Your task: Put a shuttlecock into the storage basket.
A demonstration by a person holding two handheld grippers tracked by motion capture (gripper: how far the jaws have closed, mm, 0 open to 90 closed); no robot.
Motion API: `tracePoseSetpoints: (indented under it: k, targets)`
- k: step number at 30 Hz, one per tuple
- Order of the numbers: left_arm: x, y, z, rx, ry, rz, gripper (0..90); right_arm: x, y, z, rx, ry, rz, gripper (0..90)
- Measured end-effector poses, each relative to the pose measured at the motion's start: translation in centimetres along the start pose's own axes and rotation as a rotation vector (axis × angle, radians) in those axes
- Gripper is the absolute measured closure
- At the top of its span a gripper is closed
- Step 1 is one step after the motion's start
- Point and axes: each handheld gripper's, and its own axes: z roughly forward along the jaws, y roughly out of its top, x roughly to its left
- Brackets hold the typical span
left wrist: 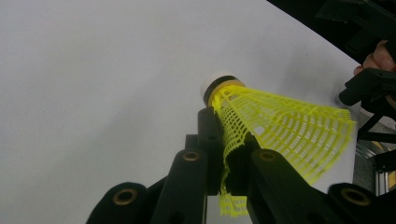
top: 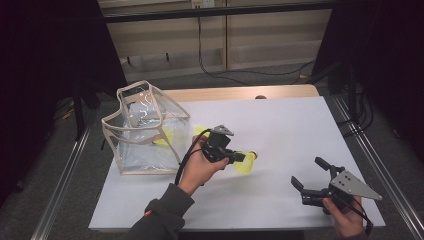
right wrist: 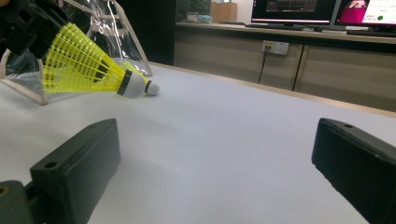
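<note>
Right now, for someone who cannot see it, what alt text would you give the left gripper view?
Two black jaws of the left gripper pinch the mesh skirt of a yellow shuttlecock, its white cork tip pointing up and away over the white table. At the right edge, the right gripper is partly visible in a hand.

Ahead of the right gripper [top: 311, 176], whose jaws stand wide apart, the white table [top: 300, 125] lies bare and open. Between the left gripper [top: 235, 156] and the clear bag [top: 145, 131] room is tight: the bag stands just behind its jaws. The shuttlecock [left wrist: 280, 126] pinched there sticks out sideways, near a second shuttlecock [right wrist: 150, 87] beyond it.
</note>
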Motion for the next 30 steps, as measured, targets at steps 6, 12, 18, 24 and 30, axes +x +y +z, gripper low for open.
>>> tracePoseSetpoints:
  k: [6, 12, 18, 24, 30]
  targets:
    - [0.2, 0.3, -0.9, 0.005, 0.0, -0.011, 87.6, 0.1, 0.0, 0.0, 0.0, 0.002, 0.0, 1.1]
    - [0.5, 0.6, -1.8, 0.0, 0.002, -0.017, 87.5, 0.0, 0.0, 0.0, 0.0, 0.001, 0.001, 1.1]
    - [0.7, 0.8, -2.4, 0.008, -0.001, -0.024, 87.4, 0.1, 0.0, 0.1, 0.0, 0.003, 0.001, 1.1]
    - [1.0, 1.1, -3.0, 0.011, 0.003, -0.026, 87.4, 0.0, 0.0, 0.0, -0.001, 0.002, -0.003, 1.1]
    - [1.2, 1.2, -3.5, 0.016, -0.008, -0.04, 87.4, 0.1, 0.0, 0.0, 0.001, 0.004, -0.004, 1.1]
